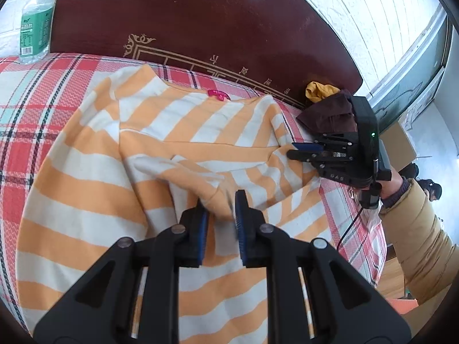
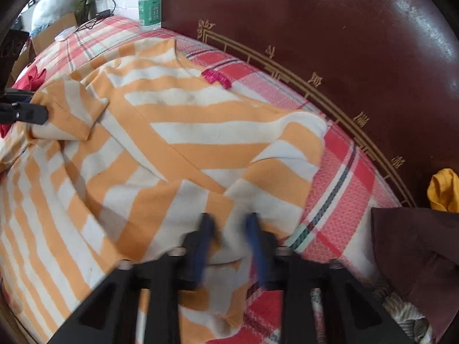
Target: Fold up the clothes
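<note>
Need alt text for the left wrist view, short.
The left gripper pinches a fold of an orange-and-white striped shirt spread on a red plaid bed cover. At right, the right gripper, held by a hand in a tan sleeve, meets the shirt's far edge. A headboard, a water bottle and dark clothes lie behind.

home bedroom: bed, headboard

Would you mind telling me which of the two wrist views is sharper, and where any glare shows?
Left wrist view: sharp, left claw crisp on the striped shirt. Right wrist view: right claw motion-blurred, nearby fabric soft. Both: glare patches on the glossy headboard, strong fisheye bending.
</note>
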